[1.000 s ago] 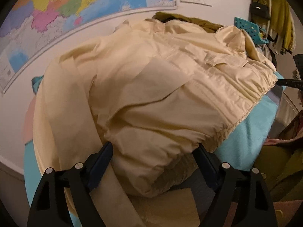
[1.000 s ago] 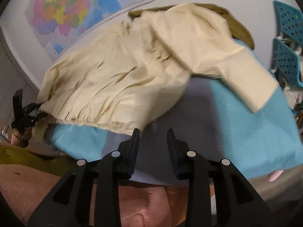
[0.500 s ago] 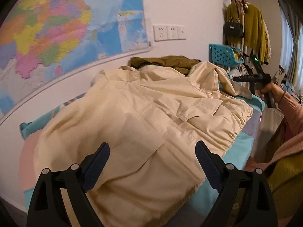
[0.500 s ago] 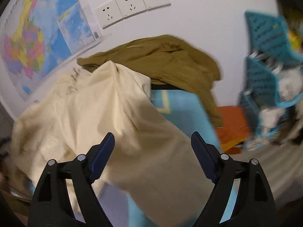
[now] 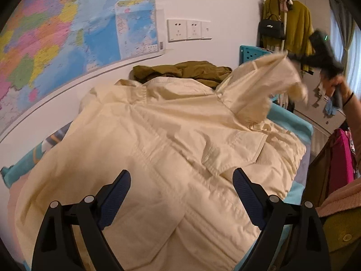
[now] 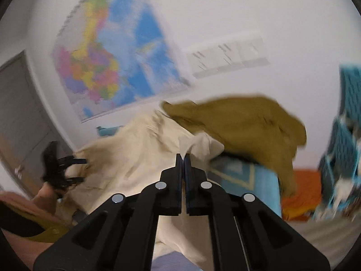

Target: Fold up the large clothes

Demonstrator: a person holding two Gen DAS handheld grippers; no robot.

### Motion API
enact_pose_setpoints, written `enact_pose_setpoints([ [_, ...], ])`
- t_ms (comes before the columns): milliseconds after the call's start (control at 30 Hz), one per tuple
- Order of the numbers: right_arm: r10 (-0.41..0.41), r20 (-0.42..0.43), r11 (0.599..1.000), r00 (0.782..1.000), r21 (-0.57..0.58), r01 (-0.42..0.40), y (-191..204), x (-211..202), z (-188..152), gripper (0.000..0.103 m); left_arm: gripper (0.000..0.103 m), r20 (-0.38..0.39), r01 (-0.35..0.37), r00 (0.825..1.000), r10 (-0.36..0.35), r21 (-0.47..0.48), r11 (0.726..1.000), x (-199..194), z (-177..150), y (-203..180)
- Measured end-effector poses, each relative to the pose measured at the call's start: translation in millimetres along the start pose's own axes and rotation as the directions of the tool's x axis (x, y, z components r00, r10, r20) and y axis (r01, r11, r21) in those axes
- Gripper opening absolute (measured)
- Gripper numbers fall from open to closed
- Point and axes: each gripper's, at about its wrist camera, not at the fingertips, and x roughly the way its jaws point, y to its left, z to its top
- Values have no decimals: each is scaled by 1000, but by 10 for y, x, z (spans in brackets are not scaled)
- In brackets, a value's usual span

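Observation:
A large cream jacket (image 5: 171,149) lies spread over a bed with a teal cover (image 5: 304,126). My left gripper (image 5: 181,180) is open and empty above the jacket's lower part. My right gripper (image 6: 183,158) is shut on the cream sleeve (image 6: 198,144) and holds it lifted. In the left wrist view the right gripper (image 5: 315,56) shows at the far right with the raised sleeve (image 5: 261,85) hanging from it. The left gripper also shows in the right wrist view (image 6: 58,169), open.
An olive garment (image 5: 182,72) lies at the bed's head against the wall. A map (image 5: 56,33) and sockets (image 5: 189,30) hang on the wall. Teal crates (image 6: 345,122) and an orange cloth (image 6: 302,194) stand beside the bed. Clothes and a bag hang on a rack (image 5: 284,22).
My right gripper opened, moved to the sleeve, shut on it and lifted it. My left gripper stayed open and drew back from the jacket's hem.

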Motion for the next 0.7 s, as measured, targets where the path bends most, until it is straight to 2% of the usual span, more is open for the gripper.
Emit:
enact_pose_setpoints([
  [67,-1,-28,997,1000,-79,-1,339,-32,219,2,88,3,18,1000,-18,11,1000,42,64,1],
  [133,11,-87,987,996,-160,-24,734,109,390,2,88,11,41,999,-41,19,999,80,123,-5],
  [267,84,-188,963,979,-238,-128,1278,557,554,2,88,48,101,994,-101,7,995,90,229,9],
  [400,144,-318,931,937,-278,-237,1757,1381,538,3,88,93,152,984,-149,-29,988,40,281,93],
  [433,154,-344,931,926,-264,-253,1814,1592,519,3,88,107,161,982,-155,-42,986,6,266,142],
  [467,167,-390,928,906,-248,-278,1876,1879,465,4,88,111,163,981,-157,-50,985,-12,256,171],
  [533,173,-424,938,889,-205,-280,1896,2257,394,4,89,114,162,981,-154,-69,984,-55,196,255],
  [567,195,-451,942,871,-161,-295,1884,2476,343,8,90,114,158,982,-149,-76,984,-66,169,289],
  [633,183,-446,953,876,-137,-269,1849,2747,289,15,94,108,153,984,-143,-94,984,-83,97,353],
  [667,214,-464,956,860,-81,-282,1800,2889,251,34,94,101,155,984,-145,-103,983,-80,69,383],
  [700,225,-471,958,853,-51,-281,1772,2978,240,44,94,89,153,986,-143,-112,982,-67,45,402],
])
